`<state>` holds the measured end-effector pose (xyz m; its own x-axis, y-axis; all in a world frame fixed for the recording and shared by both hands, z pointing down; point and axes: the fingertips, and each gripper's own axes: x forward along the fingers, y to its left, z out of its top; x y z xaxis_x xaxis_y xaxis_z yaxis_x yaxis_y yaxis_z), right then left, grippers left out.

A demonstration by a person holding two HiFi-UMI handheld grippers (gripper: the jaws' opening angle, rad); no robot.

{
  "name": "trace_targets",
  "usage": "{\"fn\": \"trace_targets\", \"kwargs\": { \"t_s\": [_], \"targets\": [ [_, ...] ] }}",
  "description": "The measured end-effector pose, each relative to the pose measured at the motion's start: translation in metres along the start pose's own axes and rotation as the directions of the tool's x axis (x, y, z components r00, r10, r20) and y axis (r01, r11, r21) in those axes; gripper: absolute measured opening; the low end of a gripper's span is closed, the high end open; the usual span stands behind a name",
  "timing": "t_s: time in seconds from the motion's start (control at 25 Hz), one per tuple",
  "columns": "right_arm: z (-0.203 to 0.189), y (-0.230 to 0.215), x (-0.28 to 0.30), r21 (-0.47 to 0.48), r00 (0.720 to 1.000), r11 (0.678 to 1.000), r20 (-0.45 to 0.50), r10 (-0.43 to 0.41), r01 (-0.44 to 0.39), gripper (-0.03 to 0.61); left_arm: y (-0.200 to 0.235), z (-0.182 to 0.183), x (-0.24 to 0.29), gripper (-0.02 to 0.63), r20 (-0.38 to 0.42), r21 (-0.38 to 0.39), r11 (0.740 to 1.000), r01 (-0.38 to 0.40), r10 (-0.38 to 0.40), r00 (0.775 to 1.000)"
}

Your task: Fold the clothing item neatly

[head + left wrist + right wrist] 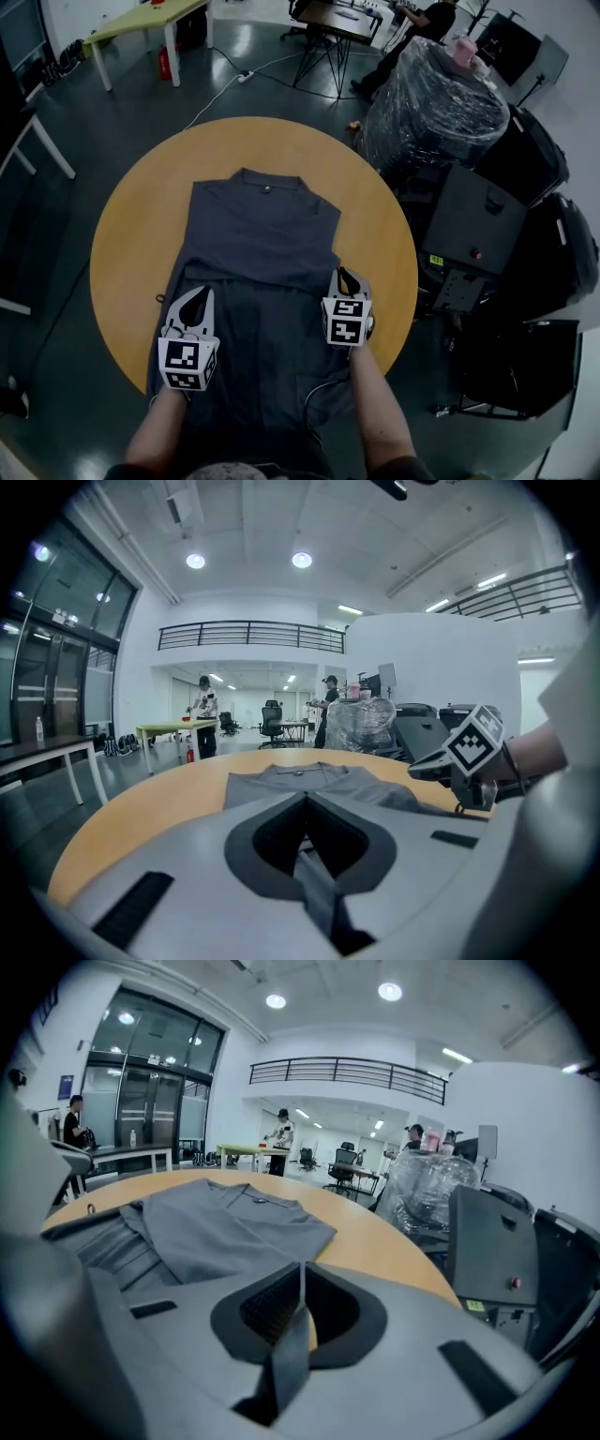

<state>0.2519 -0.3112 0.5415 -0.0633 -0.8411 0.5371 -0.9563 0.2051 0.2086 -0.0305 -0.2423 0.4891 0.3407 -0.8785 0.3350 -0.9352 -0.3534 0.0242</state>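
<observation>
Both pairs of fingers read as closed tight, each pinching a thin strip of grey cloth. The left gripper (pixel 198 295) holds the left edge of the garment (pixel 262 234), and the right gripper (pixel 344 277) holds its right edge. Ahead of both sets of fingertips, the collar half lies flat on the round table (pixel 127 234). The lower half spans the gap between the two grippers. Behind the fingers, the cloth reaches past the table's near rim toward me.
</observation>
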Motion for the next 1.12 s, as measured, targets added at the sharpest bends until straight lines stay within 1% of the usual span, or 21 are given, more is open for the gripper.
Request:
{"fn": "trace_targets", "kwargs": {
  "t_s": [0.08,0.16,0.2,0.36,0.44,0.56,0.64,0.76,0.88,1.0,1.12],
  "targets": [
    [0.006,0.003,-0.005,0.025,0.999,1.0,0.045,0.003,-0.004,0.005,-0.001,0.003,-0.007,0.008,0.029,-0.015,1.0,-0.005,0.005,1.0],
    [0.015,0.005,-0.014,0.065,0.994,0.997,0.106,0.024,-0.031,-0.009,-0.005,0.009,-0.019,0.008,0.07,-0.032,0.999,0.0,0.003,0.998],
    [0.021,0.005,-0.02,0.082,0.99,0.996,0.141,0.032,-0.044,-0.009,-0.006,0.012,-0.027,0.008,0.081,-0.028,1.0,-0.005,0.007,0.997],
    [0.041,-0.003,-0.052,0.161,0.961,0.984,0.275,0.031,-0.077,-0.009,-0.005,0.007,-0.058,0.008,0.058,0.035,0.998,-0.05,0.048,0.997],
    [0.043,-0.011,-0.076,0.23,0.946,0.969,0.324,0.01,-0.089,-0.009,-0.001,0.0,-0.076,0.008,0.051,0.036,0.997,-0.065,0.063,0.997],
    [0.033,-0.023,-0.117,0.357,0.929,0.928,0.37,-0.03,-0.112,-0.009,0.001,-0.015,-0.102,0.008,0.051,0.007,0.997,-0.082,0.082,0.995],
    [0.021,-0.026,-0.143,0.399,0.924,0.911,0.378,-0.063,-0.101,-0.009,0.0,-0.02,-0.117,0.008,0.051,0.013,0.996,-0.084,0.083,0.995],
    [-0.001,-0.021,-0.178,0.414,0.923,0.907,0.374,-0.091,-0.078,-0.009,-0.006,-0.023,-0.148,0.008,0.075,0.023,0.997,-0.076,0.074,0.994],
    [-0.028,-0.013,-0.215,0.422,0.915,0.904,0.388,-0.11,-0.07,-0.009,-0.013,-0.041,-0.187,0.008,0.09,0.022,0.998,-0.056,0.053,0.995],
    [-0.043,-0.006,-0.266,0.409,0.894,0.912,0.421,-0.155,-0.034,-0.009,-0.015,-0.059,-0.235,0.008,0.108,0.039,0.998,-0.04,0.035,0.994],
    [-0.055,0.007,-0.326,0.412,0.868,0.911,0.461,-0.185,-0.025,-0.009,-0.016,-0.074,-0.289,0.008,0.125,0.04,0.998,-0.042,0.037,0.991]
  ]
}}
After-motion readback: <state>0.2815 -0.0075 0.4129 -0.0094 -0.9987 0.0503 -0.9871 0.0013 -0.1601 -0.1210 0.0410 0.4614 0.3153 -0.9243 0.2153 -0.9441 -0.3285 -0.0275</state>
